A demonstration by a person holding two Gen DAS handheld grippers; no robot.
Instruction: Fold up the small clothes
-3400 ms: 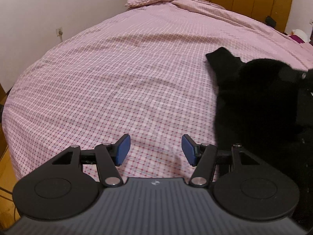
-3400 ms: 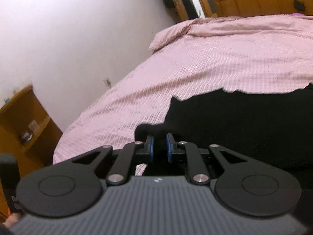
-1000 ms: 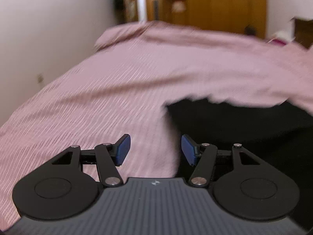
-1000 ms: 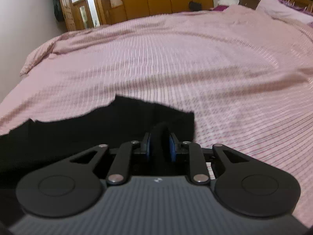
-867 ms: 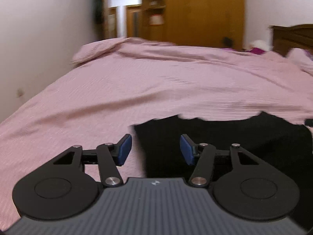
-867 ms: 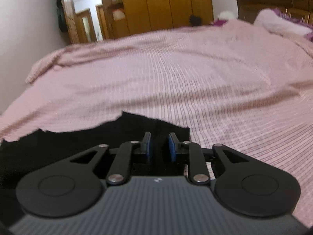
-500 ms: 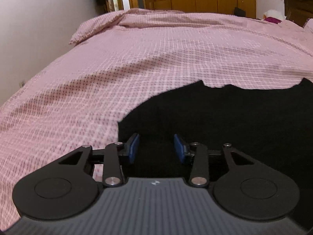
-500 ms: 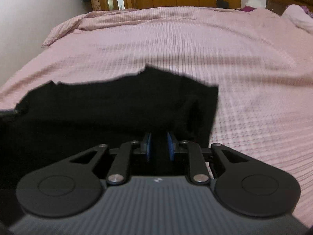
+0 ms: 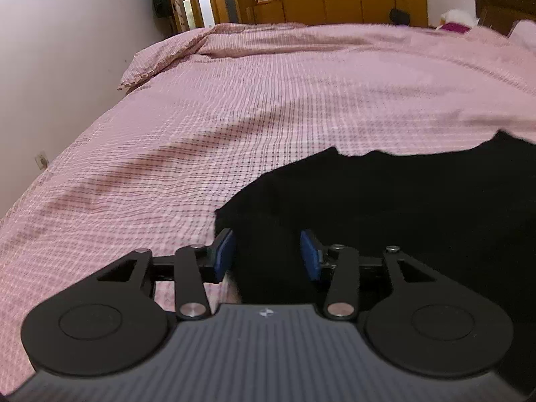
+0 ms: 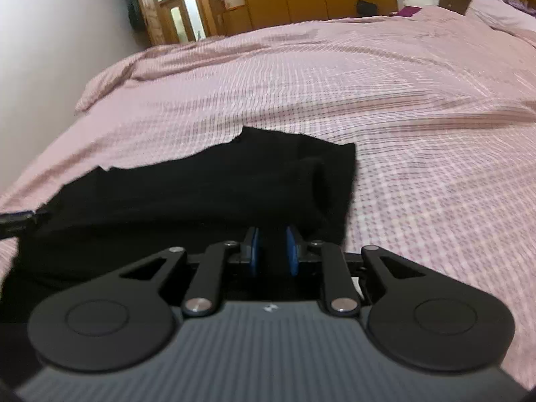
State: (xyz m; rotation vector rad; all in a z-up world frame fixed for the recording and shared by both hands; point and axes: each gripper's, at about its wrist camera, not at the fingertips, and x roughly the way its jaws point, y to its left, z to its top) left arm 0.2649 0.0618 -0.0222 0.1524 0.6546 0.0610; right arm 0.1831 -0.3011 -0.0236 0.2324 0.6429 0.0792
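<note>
Small pale logo mark, unreadable, on left gripper (image 9: 267,255), right gripper (image 10: 271,255)

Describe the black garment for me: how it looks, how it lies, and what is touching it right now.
The black garment is plain, dark, soft cloth, spread mostly flat on the pink checked bedcover, its far edge uneven and a rumpled fold near its right corner. The right tool is shut on its near edge. The left tool straddles the left corner, cloth between its blue pads; its jaws have just opened a little and are not pressing.
</note>
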